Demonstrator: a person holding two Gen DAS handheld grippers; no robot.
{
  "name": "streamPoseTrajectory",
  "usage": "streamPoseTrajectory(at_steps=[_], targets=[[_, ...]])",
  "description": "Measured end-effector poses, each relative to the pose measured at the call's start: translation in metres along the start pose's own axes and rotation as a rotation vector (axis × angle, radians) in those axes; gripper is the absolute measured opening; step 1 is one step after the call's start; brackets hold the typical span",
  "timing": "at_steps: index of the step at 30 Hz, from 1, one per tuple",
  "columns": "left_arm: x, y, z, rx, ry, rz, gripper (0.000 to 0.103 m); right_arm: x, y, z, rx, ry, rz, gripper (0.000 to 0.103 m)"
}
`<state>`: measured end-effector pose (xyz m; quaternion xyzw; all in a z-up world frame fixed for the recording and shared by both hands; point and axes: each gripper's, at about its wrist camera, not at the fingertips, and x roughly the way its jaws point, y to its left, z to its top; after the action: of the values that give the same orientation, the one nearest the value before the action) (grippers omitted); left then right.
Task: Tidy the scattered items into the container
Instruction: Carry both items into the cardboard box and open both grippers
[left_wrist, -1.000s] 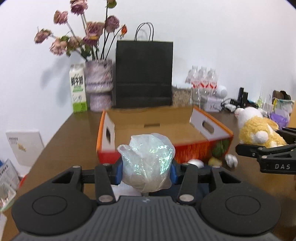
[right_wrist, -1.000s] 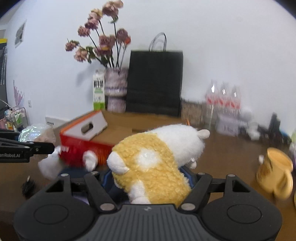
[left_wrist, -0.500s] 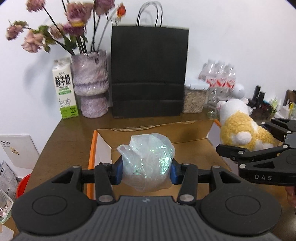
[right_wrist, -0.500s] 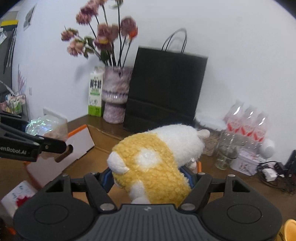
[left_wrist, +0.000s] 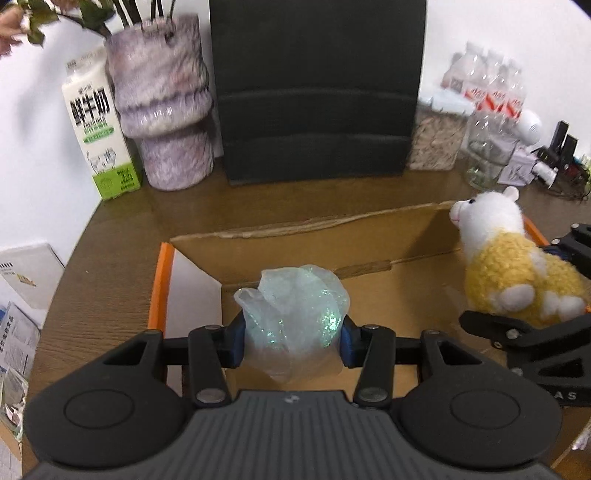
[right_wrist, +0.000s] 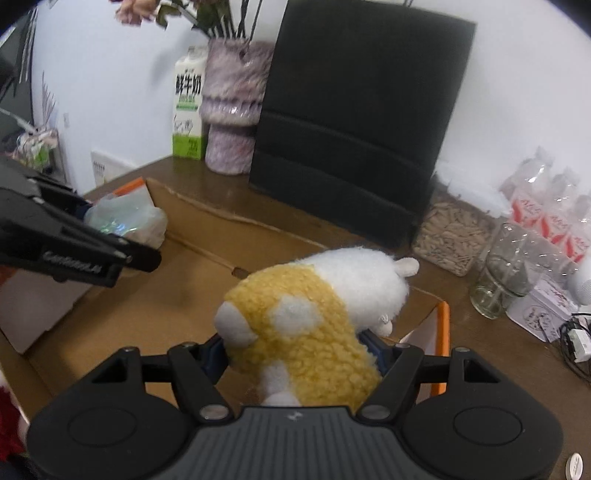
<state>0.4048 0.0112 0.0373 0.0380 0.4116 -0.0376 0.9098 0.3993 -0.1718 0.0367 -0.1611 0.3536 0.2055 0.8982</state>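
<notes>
My left gripper (left_wrist: 291, 343) is shut on a crumpled iridescent plastic bag (left_wrist: 295, 317) and holds it over the left part of the open cardboard box (left_wrist: 295, 240). My right gripper (right_wrist: 299, 354) is shut on a yellow and white plush sheep (right_wrist: 314, 317) and holds it over the box's right part (right_wrist: 192, 288). The sheep also shows at the right of the left wrist view (left_wrist: 513, 273), and the bag at the left of the right wrist view (right_wrist: 125, 218). The visible box floor is bare.
Behind the box stand a black paper bag (left_wrist: 317, 88), a purple vase (left_wrist: 162, 110) and a milk carton (left_wrist: 98, 125). A seed jar (left_wrist: 436, 144), a glass jar (left_wrist: 487, 155) and bottles (left_wrist: 487, 85) are back right. Papers (left_wrist: 22, 295) lie left.
Both grippers have moved forward and over the open box, still holding the bag and the sheep. The box now fills the lower view of both cameras.
</notes>
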Motion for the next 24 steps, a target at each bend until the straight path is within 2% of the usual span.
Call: streamPoseTrajectory(at_steps=[5, 9, 11, 12, 13, 14, 16, 24], targets=[[0.016, 0.004, 0.000, -0.004, 0.033, -0.001, 0.048, 0.014, -0.006, 0.000, 0.021, 0.063, 0.047, 0.070], [0.019, 0.003, -0.003, 0.011, 0.035, 0.003, 0.054, 0.019, -0.011, 0.002, 0.043, 0.098, 0.049, 0.073], [0.017, 0.002, -0.003, 0.017, 0.025, 0.004, 0.066, 0.021, -0.014, 0.001, 0.065, 0.107, 0.049, 0.078], [0.015, 0.001, -0.003, 0.021, 0.017, 0.012, 0.079, 0.021, -0.015, 0.001, 0.075, 0.105, 0.045, 0.084], [0.013, 0.000, -0.003, 0.026, 0.007, 0.019, 0.087, 0.020, -0.017, 0.001, 0.086, 0.099, 0.040, 0.089], [0.010, -0.001, -0.004, 0.031, -0.005, 0.023, 0.089, 0.019, -0.018, 0.001, 0.091, 0.095, 0.035, 0.091], [0.005, -0.002, -0.004, 0.039, -0.010, 0.031, 0.103, 0.017, -0.020, 0.001, 0.104, 0.094, 0.023, 0.100], [-0.024, -0.009, -0.004, 0.064, -0.064, 0.073, 0.103, -0.011, -0.021, 0.004, 0.149, 0.054, 0.021, 0.103]])
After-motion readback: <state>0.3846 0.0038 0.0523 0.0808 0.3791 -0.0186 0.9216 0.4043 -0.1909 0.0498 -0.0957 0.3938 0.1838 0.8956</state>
